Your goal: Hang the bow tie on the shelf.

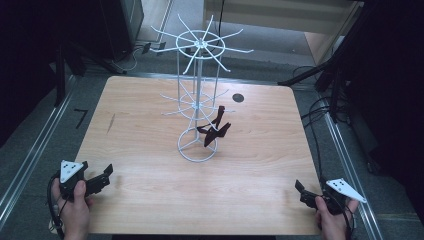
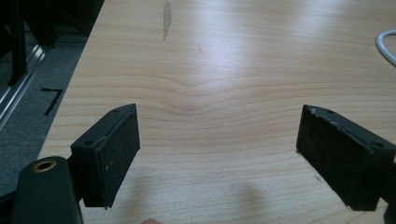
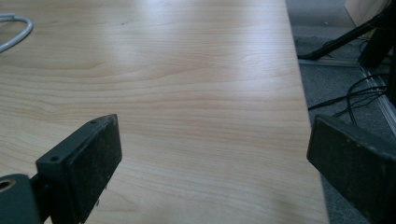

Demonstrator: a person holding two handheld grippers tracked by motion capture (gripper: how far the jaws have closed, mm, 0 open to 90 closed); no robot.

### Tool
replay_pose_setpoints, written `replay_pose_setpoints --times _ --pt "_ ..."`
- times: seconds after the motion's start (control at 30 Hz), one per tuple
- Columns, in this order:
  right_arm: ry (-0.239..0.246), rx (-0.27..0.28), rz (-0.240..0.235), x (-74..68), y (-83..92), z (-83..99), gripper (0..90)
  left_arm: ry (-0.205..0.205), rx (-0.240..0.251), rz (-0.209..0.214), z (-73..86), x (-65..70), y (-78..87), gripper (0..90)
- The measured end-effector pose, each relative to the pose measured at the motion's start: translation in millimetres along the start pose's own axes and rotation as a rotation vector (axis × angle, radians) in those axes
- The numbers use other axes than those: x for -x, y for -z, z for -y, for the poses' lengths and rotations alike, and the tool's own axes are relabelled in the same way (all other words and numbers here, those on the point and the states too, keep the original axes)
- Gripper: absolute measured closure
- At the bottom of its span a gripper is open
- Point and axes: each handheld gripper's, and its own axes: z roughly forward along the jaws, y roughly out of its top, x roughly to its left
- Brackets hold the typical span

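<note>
A white wire rack (image 1: 198, 95) stands upright in the middle of the wooden table (image 1: 150, 195), with spoke arms at two levels and a ring base. A dark brown strap-like item (image 1: 214, 128) hangs from a lower arm, down near the base ring. My left gripper (image 1: 102, 176) rests at the table's near left corner, held in a hand, open with nothing between its jaws. My right gripper (image 1: 301, 192) sits at the near right corner, also open and empty. In the left gripper view a bit of the white base ring (image 2: 385, 44) shows at the right edge.
A small dark round hole (image 1: 238, 97) lies in the table behind the rack. Cables (image 1: 320, 115) trail on the grey floor right of the table. A metal rail (image 1: 30, 160) runs along the floor at left. A dark smudge (image 2: 166, 18) marks the wood.
</note>
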Motion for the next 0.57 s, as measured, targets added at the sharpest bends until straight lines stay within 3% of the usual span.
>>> replay_pose_setpoints --times 0.17,0.33,0.57 --pt "-0.013 0.013 0.003 4.3 2.1 0.5 3.4 -0.016 -0.004 0.0 -0.5 1.4 -1.3 14.1" --pt "-0.029 0.022 -0.002 2.0 0.7 0.0 4.6 -0.002 -0.003 0.004 -0.6 -0.4 -1.4 14.0" --pt "0.012 0.011 -0.007 -6.2 -2.9 -1.0 4.9 -0.002 -0.002 0.005 -0.7 -0.6 -1.6 14.0"
